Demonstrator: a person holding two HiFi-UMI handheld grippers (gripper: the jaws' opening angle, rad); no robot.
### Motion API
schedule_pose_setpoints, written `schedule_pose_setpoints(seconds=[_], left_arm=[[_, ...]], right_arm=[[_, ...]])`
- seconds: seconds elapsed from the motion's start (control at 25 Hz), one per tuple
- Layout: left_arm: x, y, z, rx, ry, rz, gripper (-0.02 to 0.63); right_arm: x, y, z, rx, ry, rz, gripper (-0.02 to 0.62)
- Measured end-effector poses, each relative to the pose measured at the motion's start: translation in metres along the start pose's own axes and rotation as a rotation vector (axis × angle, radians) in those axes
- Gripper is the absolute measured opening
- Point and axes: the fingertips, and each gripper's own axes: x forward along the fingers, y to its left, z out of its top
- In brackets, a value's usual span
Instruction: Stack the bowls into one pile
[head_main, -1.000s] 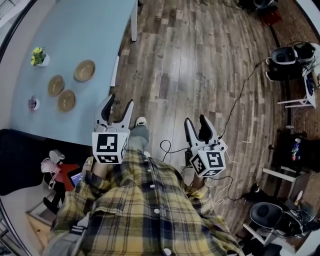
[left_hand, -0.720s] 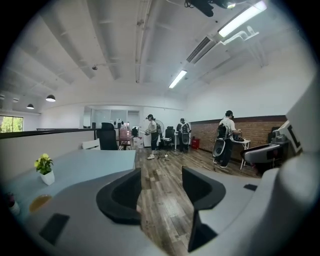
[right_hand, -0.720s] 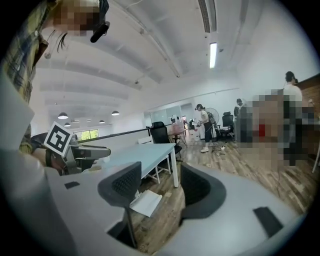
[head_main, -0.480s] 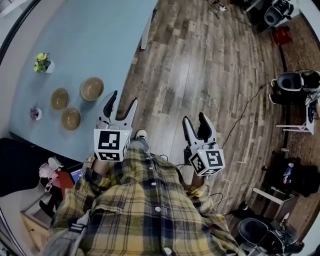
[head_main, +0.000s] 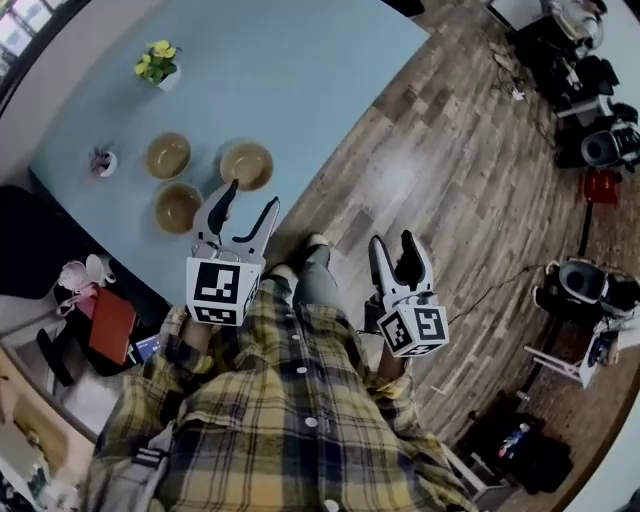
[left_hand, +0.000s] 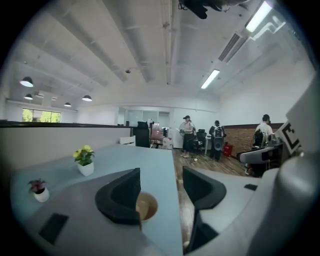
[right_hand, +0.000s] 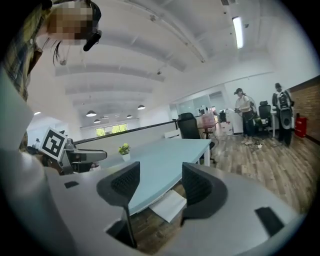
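Pale blue tabletop (head_main: 320, 70) held everything. Left hand-held gripper (head_main: 250, 200) and right hand-held gripper (head_main: 391, 243) hung short of the bowls, jaws just spread wide, nothing between them. Three bowls sat apart near the front edge: far bowl (head_main: 168, 155), right bowl (head_main: 246, 165), near bowl (head_main: 177, 207). They looked light, stiff, wooden; pinching a rim seemed best. Two small pots stood nearby: flower pot (head_main: 157, 68), tiny pot (head_main: 101, 161).

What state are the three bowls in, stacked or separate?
Separate: the left bowl, right bowl and near bowl each sit upright on the table, side by side, none nested.
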Motion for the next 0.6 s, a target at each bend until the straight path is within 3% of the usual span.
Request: schedule_pose_setpoints(seconds=[0.36,0.6], left_arm=[[-0.027,0.122,-0.007,-0.137,-0.016,0.374,0.255],[-0.058,0.172,-0.016,-0.239,-0.025,0.658,0.253]], right_arm=[[0.16,0.074,0.025,-0.123,0.082,0.371,0.245],[0.253,0.142,0.042,-0.224,0.136,0.676,0.245]])
